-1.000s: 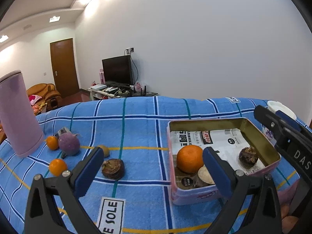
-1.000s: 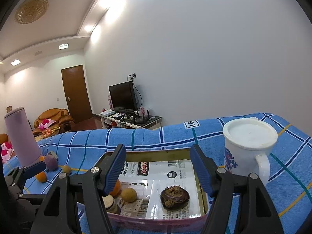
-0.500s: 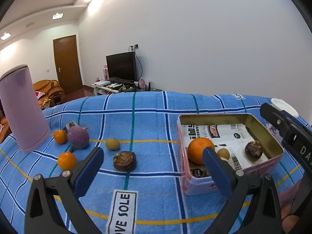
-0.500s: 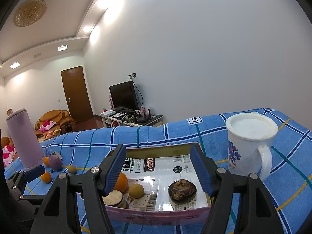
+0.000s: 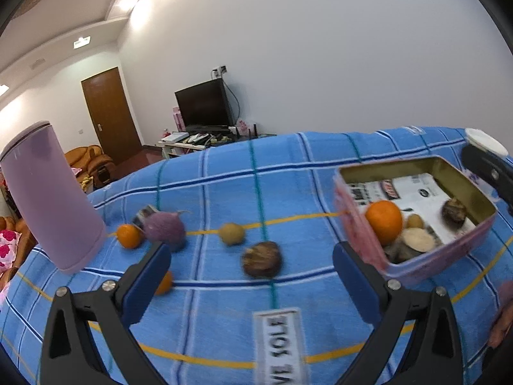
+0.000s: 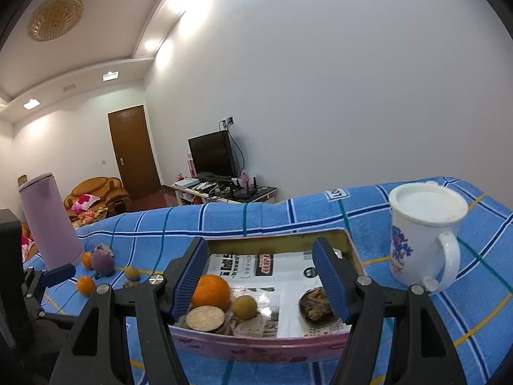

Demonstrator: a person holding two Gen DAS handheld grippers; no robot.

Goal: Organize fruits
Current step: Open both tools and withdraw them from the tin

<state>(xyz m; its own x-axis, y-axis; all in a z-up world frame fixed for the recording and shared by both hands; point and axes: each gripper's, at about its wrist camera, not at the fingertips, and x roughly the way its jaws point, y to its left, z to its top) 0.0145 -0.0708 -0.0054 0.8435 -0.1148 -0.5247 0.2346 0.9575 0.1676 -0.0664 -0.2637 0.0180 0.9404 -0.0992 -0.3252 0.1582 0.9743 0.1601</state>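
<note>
**Mia:** Are the grabbers holding any fruit?

**Ben:** No. The left gripper [image 5: 251, 261] has its jaws wide apart, with nothing between them. They hang over the blue cloth [image 5: 224, 314], not touching any fruit. The right gripper [image 6: 259, 276] has its jaws apart too, with nothing pinched. It hangs over the near side of the pink tin [image 6: 256, 346].

**Mia:** What is in the tin?

**Ben:** A big orange [image 6: 211, 291], a small yellow fruit [image 6: 244, 307], a cut round piece [image 6: 205, 318] and a dark wrinkly fruit [image 6: 315, 303], all lying on printed paper.

**Mia:** And outside the tin?

**Ben:** Left of the tin on the cloth are a dark brown fruit [image 5: 262, 259], a yellow-green one [image 5: 231, 233], a purple one [image 5: 164, 226] and two little oranges [image 5: 129, 236] (one is half hidden behind the left jaw).

**Mia:** Did anything change from a second ago?

**Ben:** The left gripper slid to the left, away from the tin. Before, the tin sat behind its right finger. Now the loose fruits are more in the middle. The right gripper hardly moved.

**Mia:** What else is there?

**Ben:** A tall purple flask [image 5: 51, 195] stands far left of the tin, and a white mug [image 6: 424, 237] stands right of it. Behind are a white wall, a TV [image 6: 211, 154], a brown door [image 6: 133, 150] and an orange sofa [image 6: 96, 191].
</note>
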